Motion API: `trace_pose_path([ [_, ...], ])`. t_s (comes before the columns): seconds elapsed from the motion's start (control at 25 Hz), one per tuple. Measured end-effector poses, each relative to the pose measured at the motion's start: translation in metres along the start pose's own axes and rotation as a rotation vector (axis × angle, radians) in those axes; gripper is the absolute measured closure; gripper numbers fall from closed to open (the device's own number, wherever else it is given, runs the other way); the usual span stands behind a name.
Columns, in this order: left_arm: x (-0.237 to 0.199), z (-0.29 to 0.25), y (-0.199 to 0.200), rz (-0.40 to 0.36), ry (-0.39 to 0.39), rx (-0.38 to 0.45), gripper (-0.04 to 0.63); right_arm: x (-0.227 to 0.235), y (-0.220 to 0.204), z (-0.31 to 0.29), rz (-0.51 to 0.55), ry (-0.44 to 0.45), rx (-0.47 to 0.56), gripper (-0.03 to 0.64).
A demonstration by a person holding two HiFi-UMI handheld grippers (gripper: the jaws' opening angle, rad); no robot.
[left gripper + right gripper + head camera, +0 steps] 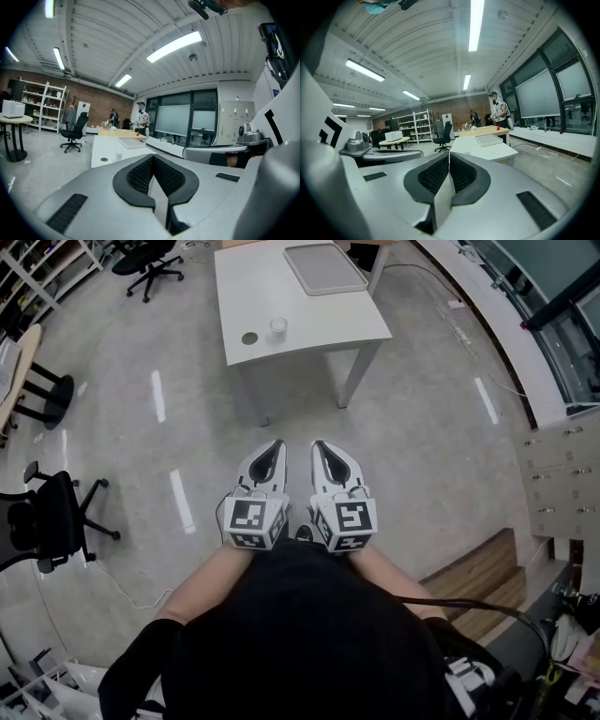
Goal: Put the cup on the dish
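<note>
Both grippers clenched on nothing, held side by side short of the table

The left gripper [274,448] and right gripper [322,448] are empty because the cup [278,327] stands well ahead of them on the table [323,329], near the dish [249,337], probably out of reach

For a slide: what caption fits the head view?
Left tongs and right tongs, shut and empty, face a white table holding cup and small dark dish.

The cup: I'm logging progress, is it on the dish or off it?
Off: the cup stands on the white table right of the small dark dish, a gap between them.
</note>
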State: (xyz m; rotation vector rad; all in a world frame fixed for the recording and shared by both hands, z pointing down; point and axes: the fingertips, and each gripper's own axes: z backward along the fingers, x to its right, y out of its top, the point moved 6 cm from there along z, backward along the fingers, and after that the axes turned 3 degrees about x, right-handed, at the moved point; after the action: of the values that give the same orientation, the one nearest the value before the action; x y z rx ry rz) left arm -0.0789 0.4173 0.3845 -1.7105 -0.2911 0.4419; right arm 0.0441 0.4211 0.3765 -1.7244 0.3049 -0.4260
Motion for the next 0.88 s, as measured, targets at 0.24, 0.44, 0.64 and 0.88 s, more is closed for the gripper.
trace_pose_path([
  [0.24,-0.028,-0.035,0.006,-0.002,-0.01,0.003,0.589,0.008,0.003,-0.046,0.0,-0.009,-0.011,0.603],
  [0.44,-0.062,-0.06,0.013,-0.004,-0.023,0.001,0.589,0.005,0.009,-0.088,0.008,-0.013,-0.011,0.603],
  [0.64,-0.083,-0.091,0.021,0.007,-0.054,-0.002,0.589,0.012,0.019,-0.124,0.023,-0.028,-0.018,0.603],
  [0.88,-0.103,-0.115,0.033,0.006,-0.086,0.007,0.589,0.017,0.027,-0.151,0.025,-0.048,-0.035,0.603],
])
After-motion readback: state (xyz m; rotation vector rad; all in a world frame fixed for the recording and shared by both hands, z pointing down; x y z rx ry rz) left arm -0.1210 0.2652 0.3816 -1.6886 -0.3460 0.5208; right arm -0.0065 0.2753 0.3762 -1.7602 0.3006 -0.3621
